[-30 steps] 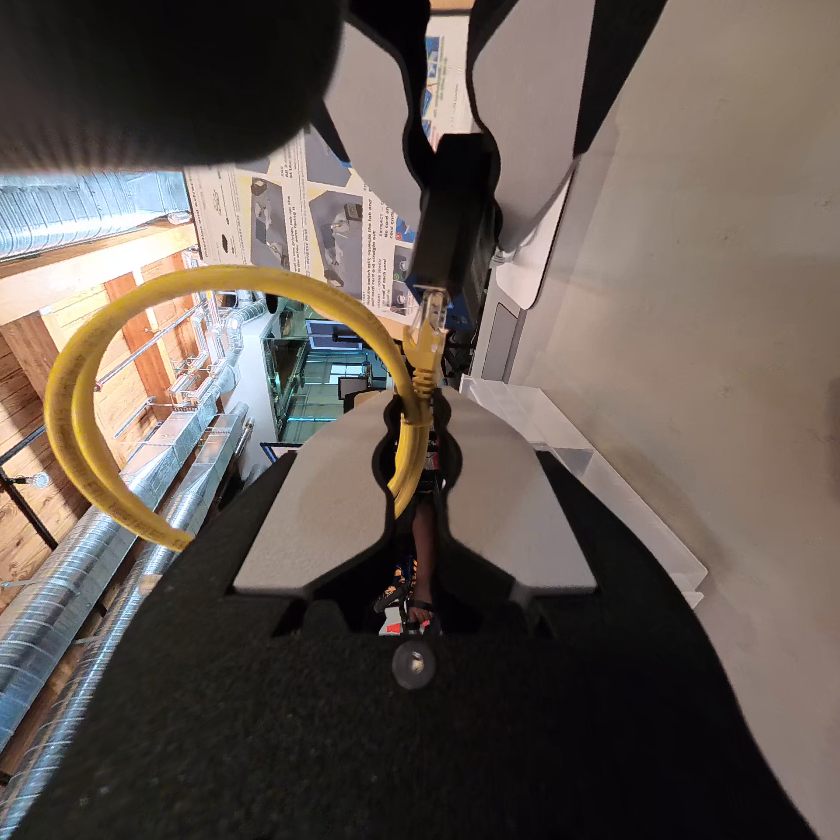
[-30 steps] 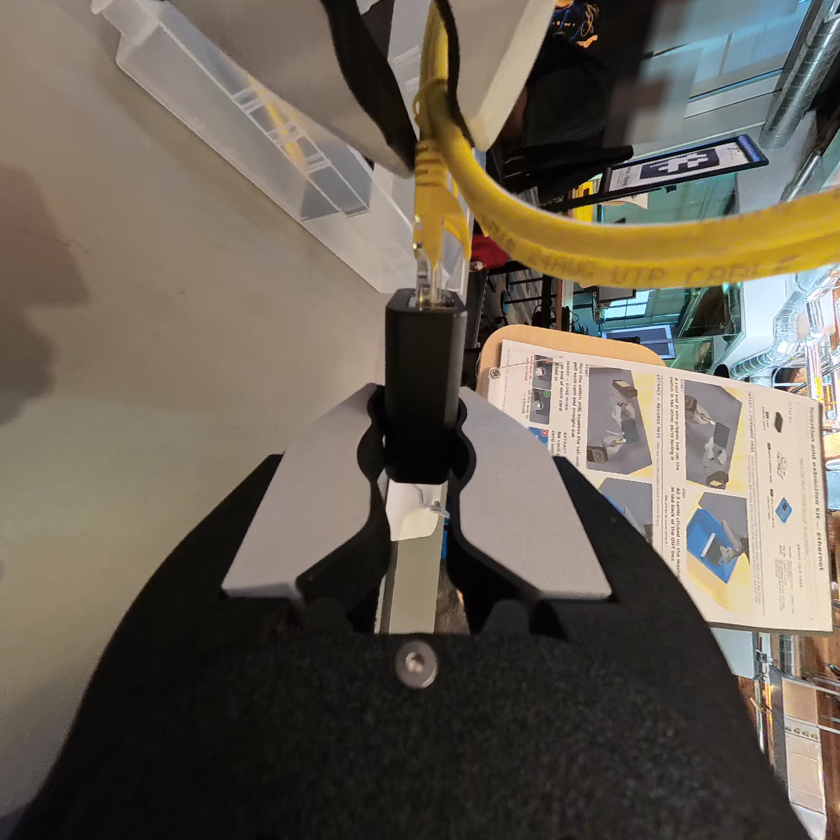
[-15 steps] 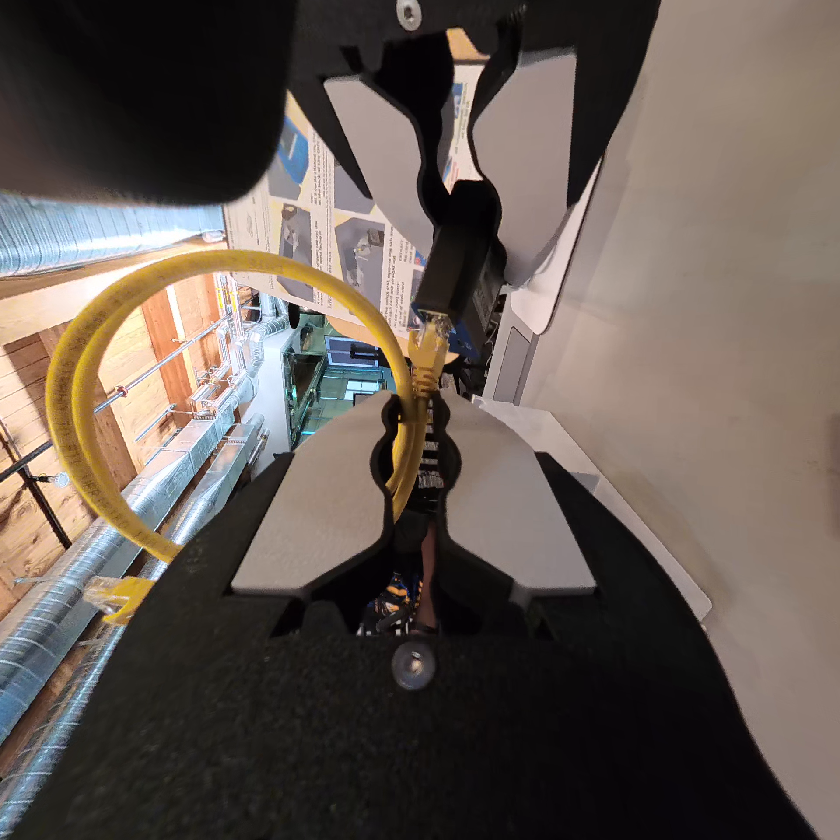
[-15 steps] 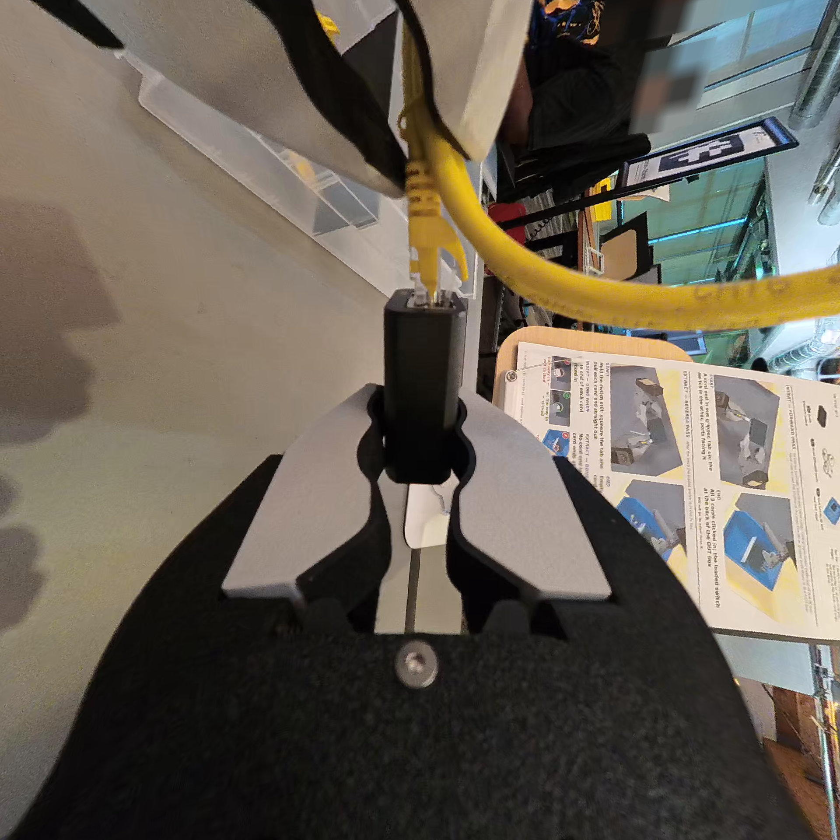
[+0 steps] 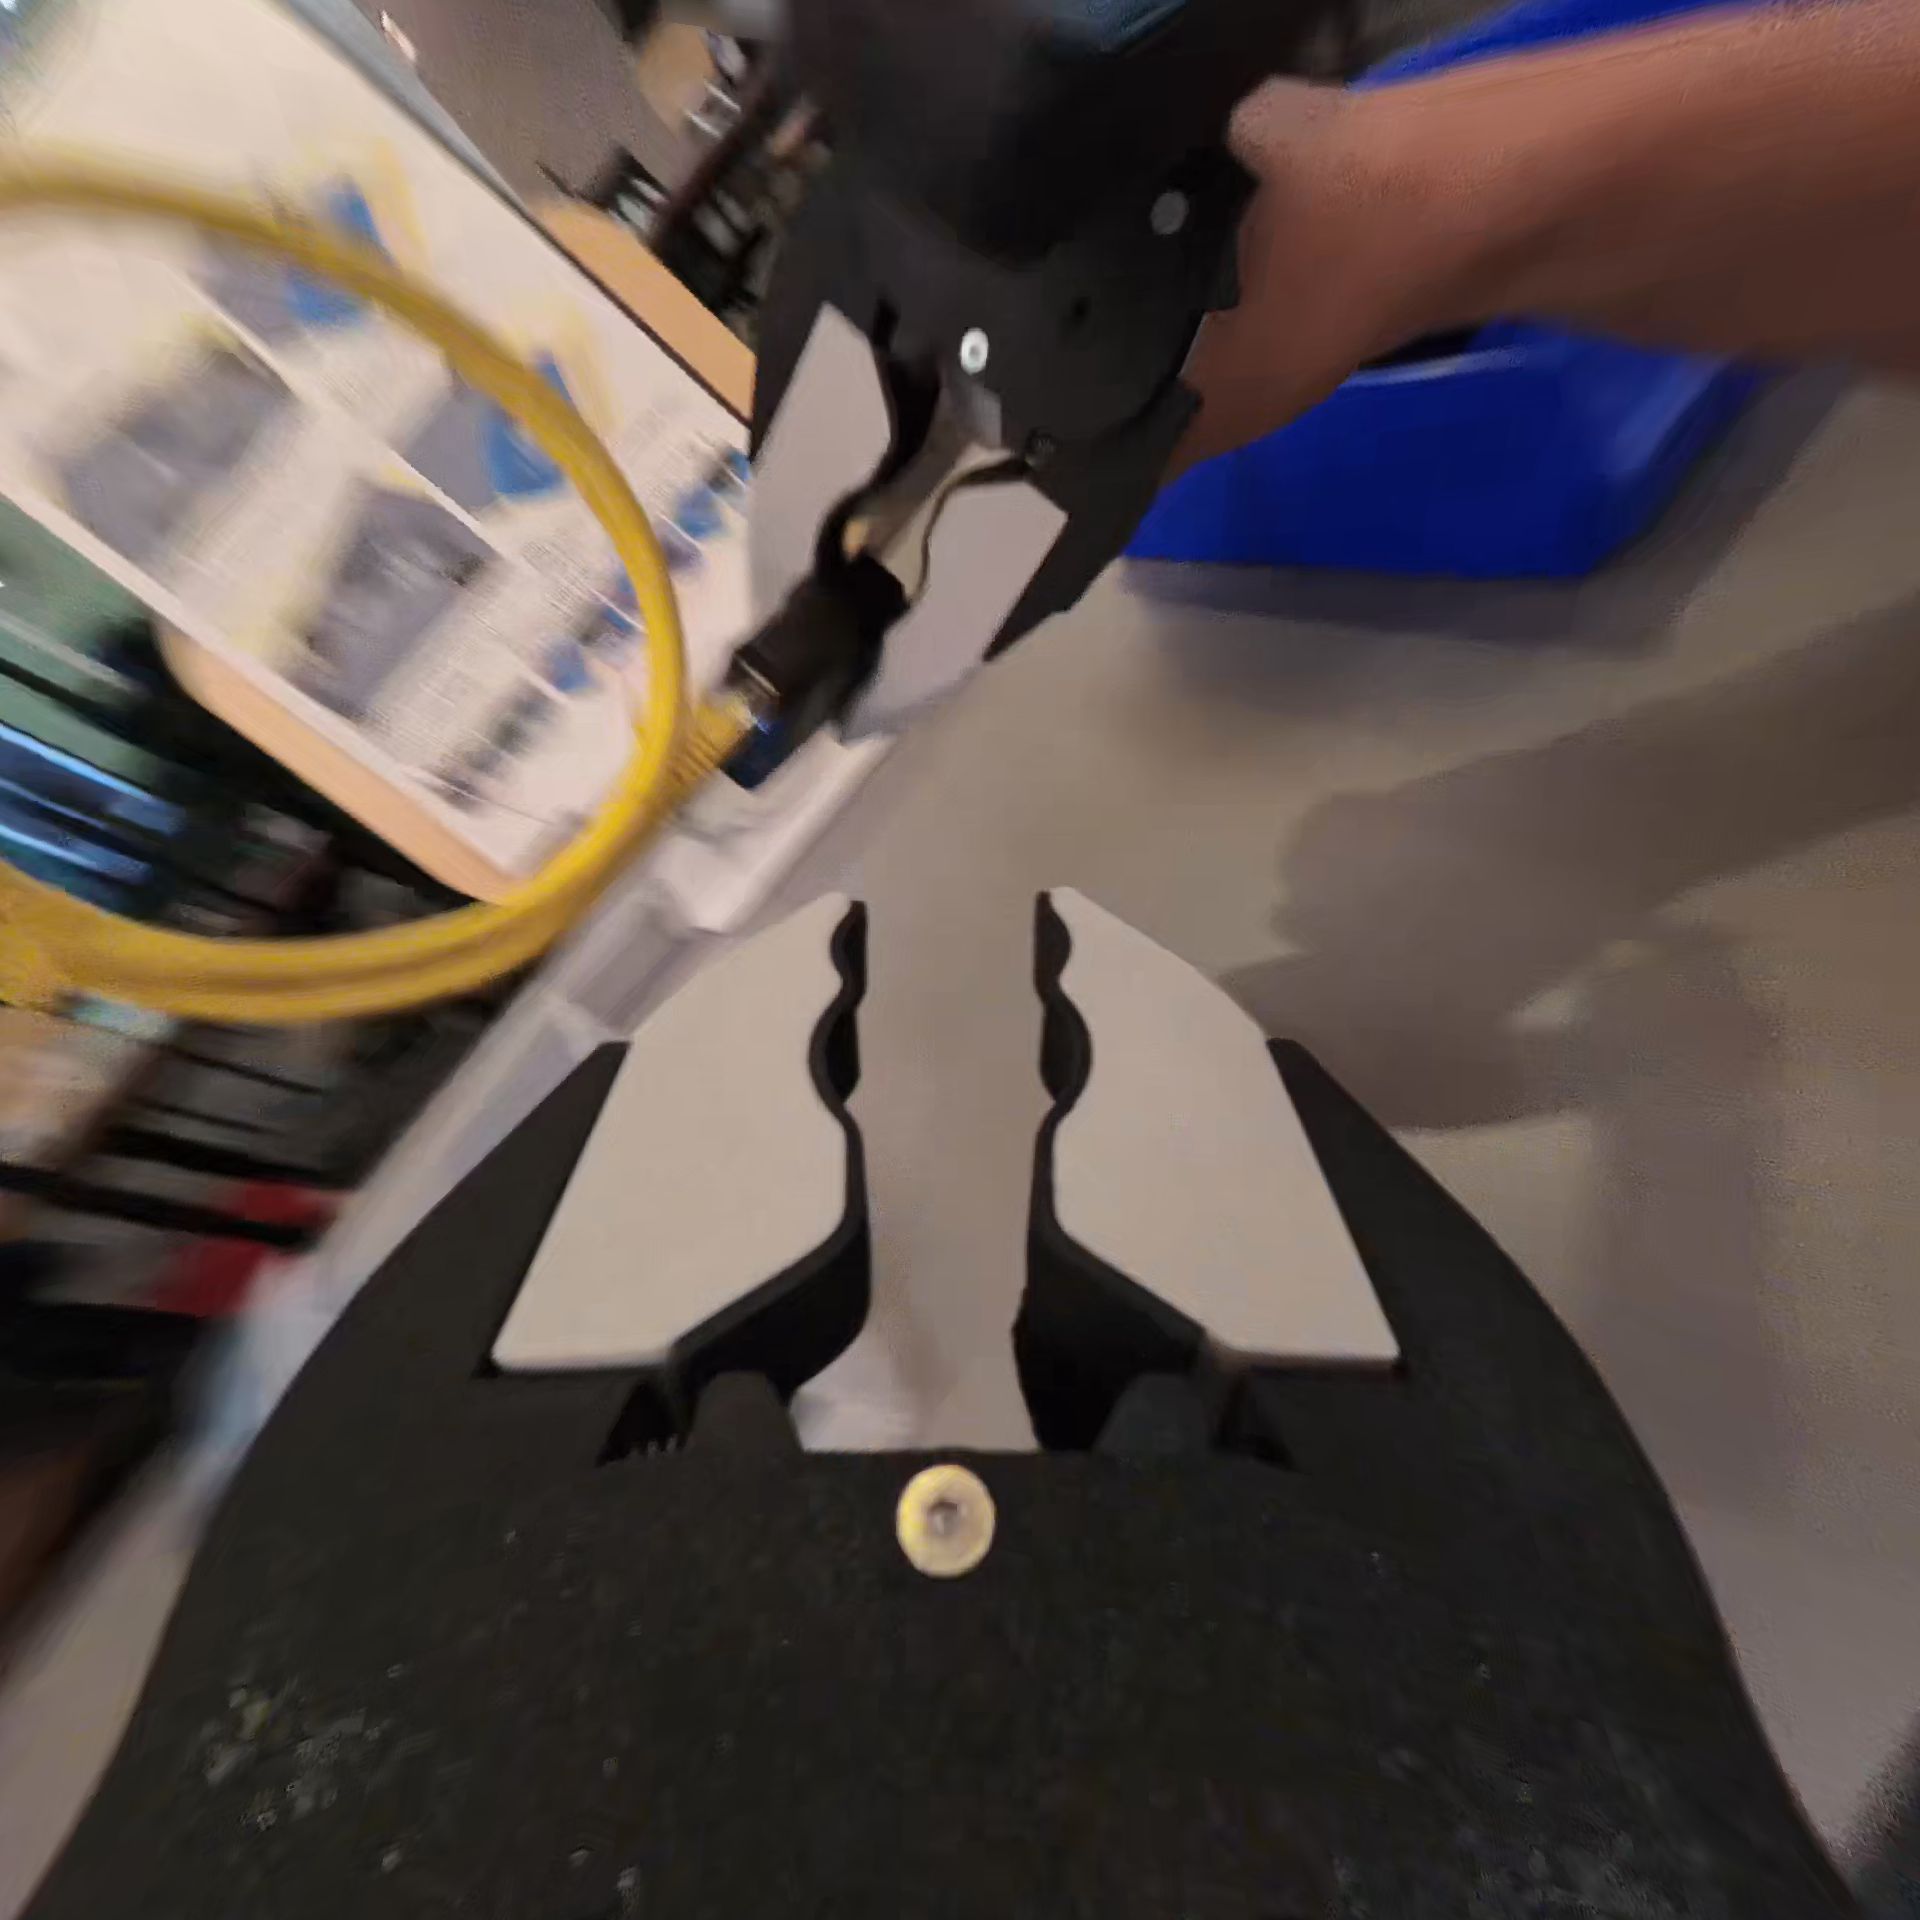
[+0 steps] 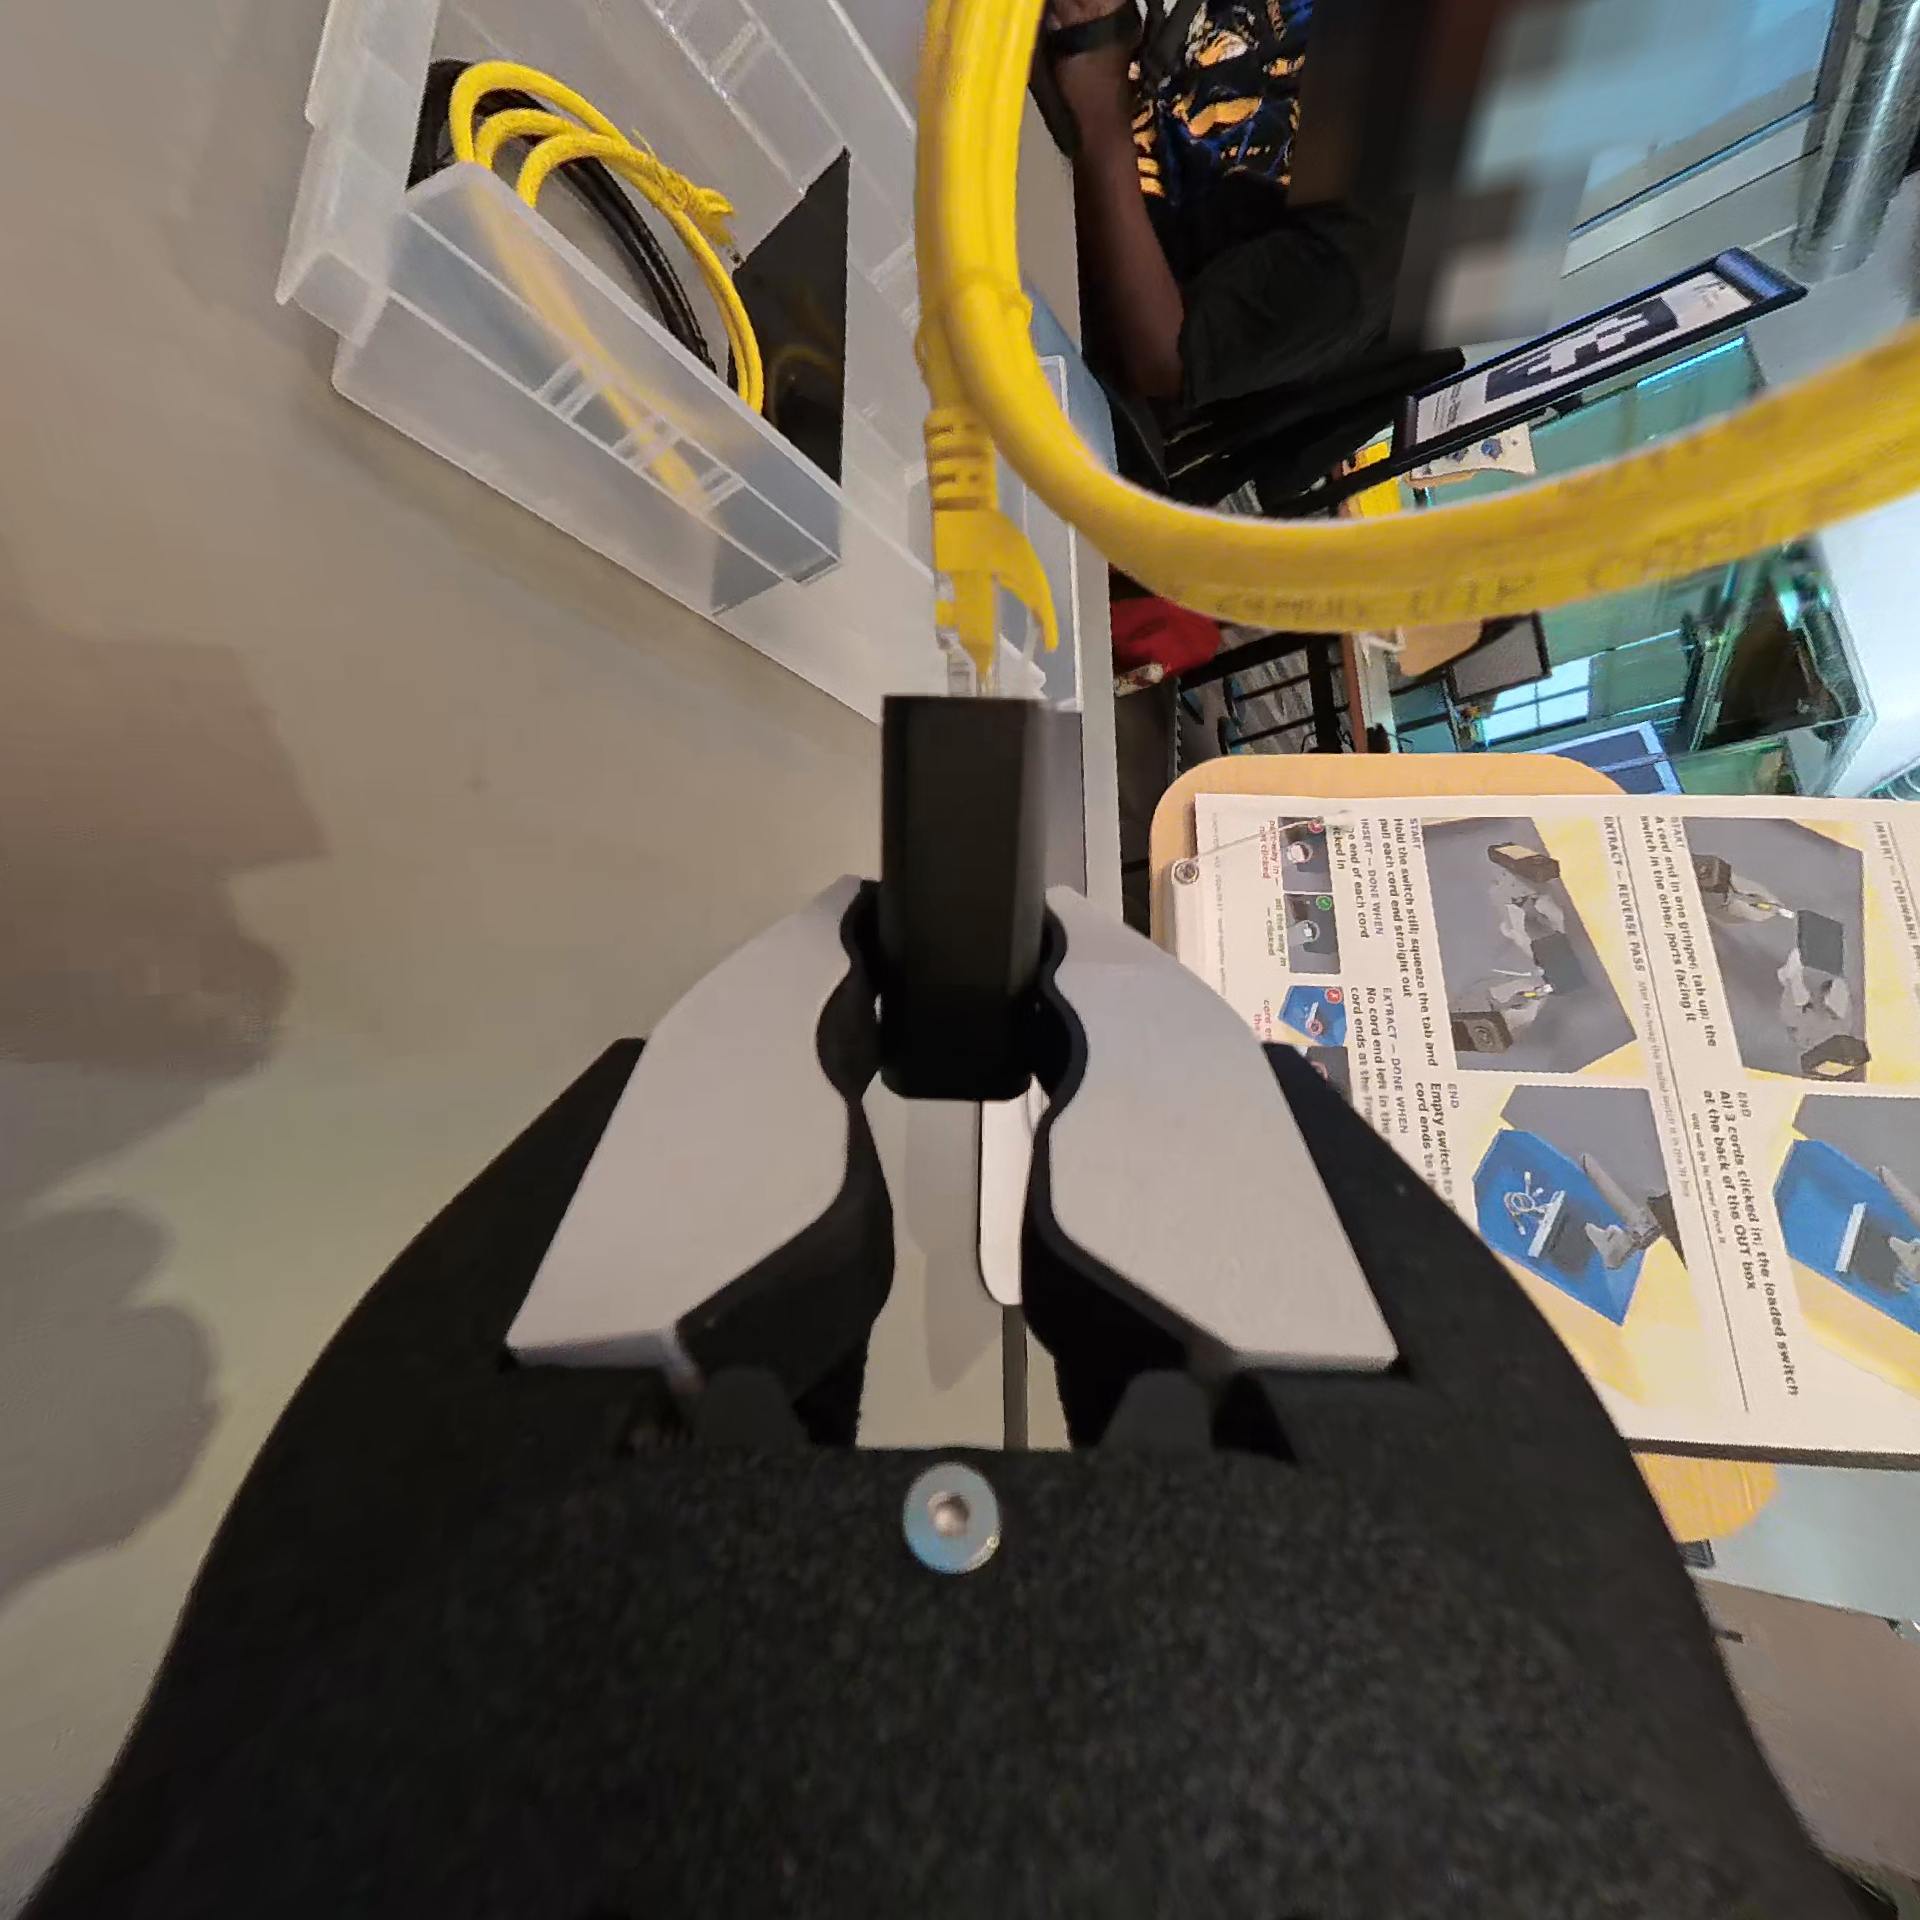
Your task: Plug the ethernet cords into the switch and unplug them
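My right gripper (image 6: 961,925) is shut on the black switch (image 6: 961,883), held upright between its pads. A yellow ethernet cord's plug (image 6: 971,566) sits in the top of the switch, and the cord (image 6: 1351,561) loops off to the right. My left gripper (image 5: 948,935) is open and empty over the grey table. The left wrist view is blurred; it shows the right gripper (image 5: 831,623) ahead with the switch (image 5: 821,644) and the yellow cord (image 5: 623,582) hanging from it in a loop.
A clear plastic bin (image 6: 582,343) at the back holds more yellow cords (image 6: 582,156). A blue bin (image 5: 1455,488) stands behind the right gripper. An instruction sheet on a wooden board (image 6: 1558,1091) lies to the right. A person sits beyond the table. There is about 12 cm between the tips of the two grippers.
My left gripper opened, let go of the yellow cord and pulled back from the switch. The plug stays in the switch, which my right gripper still holds.
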